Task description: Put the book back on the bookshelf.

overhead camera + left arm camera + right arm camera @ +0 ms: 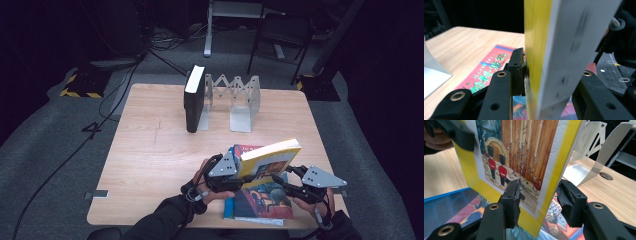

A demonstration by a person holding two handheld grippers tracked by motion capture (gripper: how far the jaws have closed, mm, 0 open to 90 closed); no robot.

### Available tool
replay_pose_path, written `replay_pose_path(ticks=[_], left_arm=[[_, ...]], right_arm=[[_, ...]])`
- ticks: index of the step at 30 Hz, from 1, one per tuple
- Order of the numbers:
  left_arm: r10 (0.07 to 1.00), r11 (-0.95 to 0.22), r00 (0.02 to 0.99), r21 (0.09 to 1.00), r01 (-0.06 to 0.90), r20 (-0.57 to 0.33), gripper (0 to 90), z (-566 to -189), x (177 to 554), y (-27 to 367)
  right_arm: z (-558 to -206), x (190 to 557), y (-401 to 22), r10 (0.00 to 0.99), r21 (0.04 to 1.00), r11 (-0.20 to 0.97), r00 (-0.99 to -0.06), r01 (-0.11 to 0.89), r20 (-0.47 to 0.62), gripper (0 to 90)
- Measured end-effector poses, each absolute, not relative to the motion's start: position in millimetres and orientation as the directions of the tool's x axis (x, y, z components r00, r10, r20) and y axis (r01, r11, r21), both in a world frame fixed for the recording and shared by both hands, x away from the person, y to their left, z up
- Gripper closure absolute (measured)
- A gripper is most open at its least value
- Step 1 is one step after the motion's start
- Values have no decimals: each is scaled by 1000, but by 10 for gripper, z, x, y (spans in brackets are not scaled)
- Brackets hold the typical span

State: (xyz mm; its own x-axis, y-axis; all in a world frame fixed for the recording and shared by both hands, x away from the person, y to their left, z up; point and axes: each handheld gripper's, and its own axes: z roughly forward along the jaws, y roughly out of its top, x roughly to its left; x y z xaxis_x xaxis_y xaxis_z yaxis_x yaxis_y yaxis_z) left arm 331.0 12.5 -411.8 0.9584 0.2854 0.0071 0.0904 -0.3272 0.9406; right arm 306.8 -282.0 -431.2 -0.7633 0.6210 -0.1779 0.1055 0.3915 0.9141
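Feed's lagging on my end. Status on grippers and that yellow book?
Left gripper clamped on yellow book, held on edge. Right gripper straddles its lower corner, far pad off. Flat book underneath. Black book in rack.

From the high view you look forward and down over the whole table (150, 150), far enough back to take in the floor beyond. Your left gripper view sits very close behind its own jaws, facing the yellow book (549, 50) edge-on, slightly blurred, with what seems to be the far table edge behind. Your right gripper view looks along its jaws at that book's cover (524, 157), toward the metal rack (599, 150). All three share the book.
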Motion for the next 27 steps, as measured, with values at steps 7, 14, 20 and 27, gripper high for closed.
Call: replay_pose_path(ticks=[7,14,20,27], left_arm=[[294,-299,955,953,52,40,635,-3897,3328,113],[291,-297,955,954,32,59,730,-3817,3332,47],[363,-290,930,956,45,67,745,-3825,3365,65],[486,-278,870,958,66,81,751,-3821,3516,199]], right_arm=[[-4312,3077,-2808,626,913,392,-760,110,-177,523],[-4314,3082,-2798,628,911,396,-757,111,-181,498],[-4332,3098,-2793,628,904,408,-758,127,-177,436],[-4351,3128,-2859,644,905,399,-748,147,-163,431]])
